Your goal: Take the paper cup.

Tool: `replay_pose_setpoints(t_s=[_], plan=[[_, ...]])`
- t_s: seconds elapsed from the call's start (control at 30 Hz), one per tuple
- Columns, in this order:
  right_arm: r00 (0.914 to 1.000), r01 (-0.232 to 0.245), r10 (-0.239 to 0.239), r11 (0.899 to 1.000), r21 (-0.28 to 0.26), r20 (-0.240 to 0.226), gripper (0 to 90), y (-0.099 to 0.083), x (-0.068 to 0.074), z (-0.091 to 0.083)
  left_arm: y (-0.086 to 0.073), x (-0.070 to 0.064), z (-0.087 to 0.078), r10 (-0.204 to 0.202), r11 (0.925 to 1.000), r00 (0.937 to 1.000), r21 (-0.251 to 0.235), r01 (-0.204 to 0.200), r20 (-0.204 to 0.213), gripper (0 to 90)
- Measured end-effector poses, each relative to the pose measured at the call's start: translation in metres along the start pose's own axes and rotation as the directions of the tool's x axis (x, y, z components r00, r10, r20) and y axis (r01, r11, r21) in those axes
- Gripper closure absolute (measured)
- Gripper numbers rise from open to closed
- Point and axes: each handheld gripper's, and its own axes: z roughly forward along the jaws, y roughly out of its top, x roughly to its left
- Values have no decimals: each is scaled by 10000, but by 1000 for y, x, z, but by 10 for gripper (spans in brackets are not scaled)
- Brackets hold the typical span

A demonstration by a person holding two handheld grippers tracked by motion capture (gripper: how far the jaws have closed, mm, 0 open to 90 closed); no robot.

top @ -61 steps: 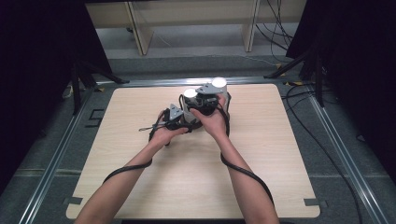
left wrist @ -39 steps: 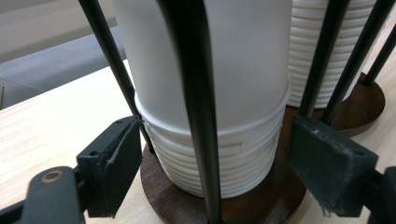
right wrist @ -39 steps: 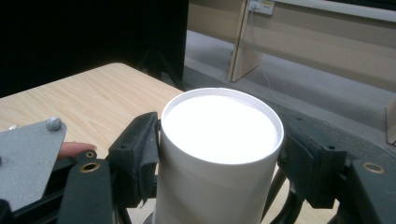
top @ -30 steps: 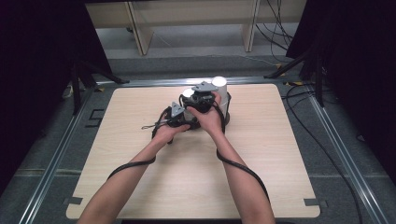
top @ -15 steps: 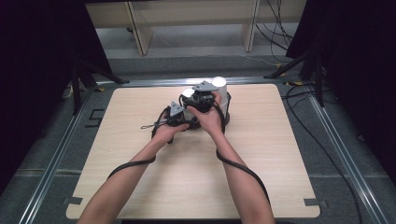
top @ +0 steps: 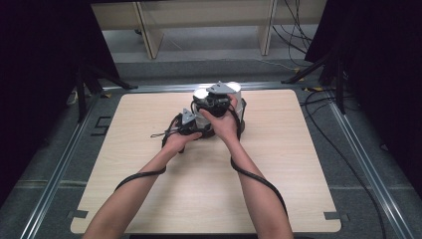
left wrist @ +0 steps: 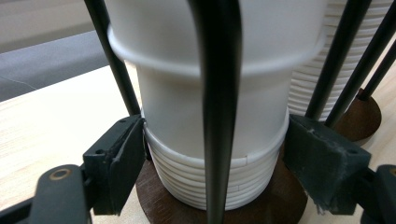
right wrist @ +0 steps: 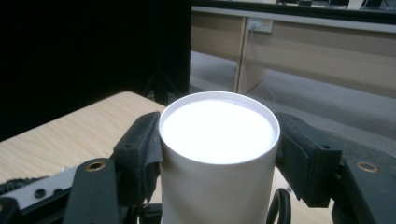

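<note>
Cup stack (left wrist: 212,140) between the jaws of the left gripper (left wrist: 210,158), long axis upright, mouths pointing up, standing on a round dark wooden base (left wrist: 159,196). White paper, smooth upper walls, with a band of many thin rolled rims packed close at the bottom and one rim standing out higher up. Left jaw pad touching the ribbed band; right pad just beside it, contact there hard to tell, so jaws closed in around the lower stack, a firm pinch not certain. Black wire rods (left wrist: 217,93) rising in front of and beside the cups, one thick rod crossing straight up the middle ahead of the jaws. Second ribbed stack (left wrist: 310,79) behind the right jaw, on its own brown foot. Top cup (right wrist: 218,154) between the jaws of the right gripper (right wrist: 219,154), axis likewise upright, open round mouth facing up, bright white inside, plain rim. Left pad pressed to the wall; right pad right at the opposite wall, jaws clamped on the cup. From above, both grippers close together at the far middle of the table (top: 149,199), right gripper (top: 219,99) over the white cups (top: 236,94), left gripper (top: 191,124) lower and just beside.
</note>
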Motion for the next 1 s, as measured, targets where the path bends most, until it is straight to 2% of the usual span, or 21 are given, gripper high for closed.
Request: replay_pose_setpoints(t_s=[0.13, 0.23, 0.27, 0.3, 0.33, 0.4, 0.43, 0.53, 0.6, 0.67, 0.8, 0.9, 0.93, 0.97, 1.0], plan=[[10000, 29, -31, 9995, -316, -57, 354, 6, 1, -3, 0, -1, 1, -159, 9998, 9999, -123, 159, 3, 206], [10000, -30, 28, 9992, -410, -33, 354, 10, 1, -6, -1, -3, 2, -437, 9985, 9990, -322, 435, -46, 205], [10000, -30, 28, 9992, -410, -33, 354, 10, 1, -6, -1, -3, 2, -437, 9985, 9990, -322, 435, -46, 205], [9998, 182, -181, 9986, -496, 14, 354, 11, -1, -6, -1, -3, 2, -427, 9986, 9991, -318, 426, -32, 205], [9999, -102, 100, 9987, -505, -50, 354, 12, 0, -8, -1, -3, 2, -407, 9986, 9992, -336, 407, 9, 206], [9999, -163, 161, 9988, -454, -58, 354, 13, 0, -9, 0, -3, 2, -355, 9989, 9994, -319, 354, -21, 205], [10000, 55, -58, 9983, -581, -48, 354, 15, -1, -9, 0, -1, 2, -12, 10000, 10000, -95, 11, -23, 205], [10000, -76, 71, 9967, -810, -64, 354, 19, -1, -12, 0, -1, 2, 5, 10000, 10000, -79, -6, -61, 206], [10000, -34, 30, 9972, -750, -52, 354, 20, -1, -14, 0, -1, 1, 25, 10000, 10000, -75, -25, -65, 206], [9996, -277, 271, 9968, -756, -88, 354, 23, 1, -17, -1, -1, 2, 47, 9999, 10000, -133, -47, -21, 206], [9999, -82, 68, 9948, -1012, -144, 355, 26, 1, -18, -1, -1, 2, 91, 9999, 10000, -105, -91, -35, 207], [9996, -280, 269, 9958, -875, -130, 355, 27, 2, -21, -1, -1, 0, 113, 9999, 9999, -72, -114, -97, 206], [9999, -90, 75, 9940, -1089, -141, 355, 28, 1, -21, -1, -1, -1, 150, 9999, 9999, -54, -150, -49, 185], [9999, -90, 75, 9940, -1089, -141, 355, 28, 1, -21, -1, -1, -1, 150, 9999, 9999, -54, -150, -49, 180], [9997, -221, 208, 9947, -1000, -146, 355, 29, 1, -24, -2, -1, -5, -77, 9998, 9999, -164, 75, -131, 175]])
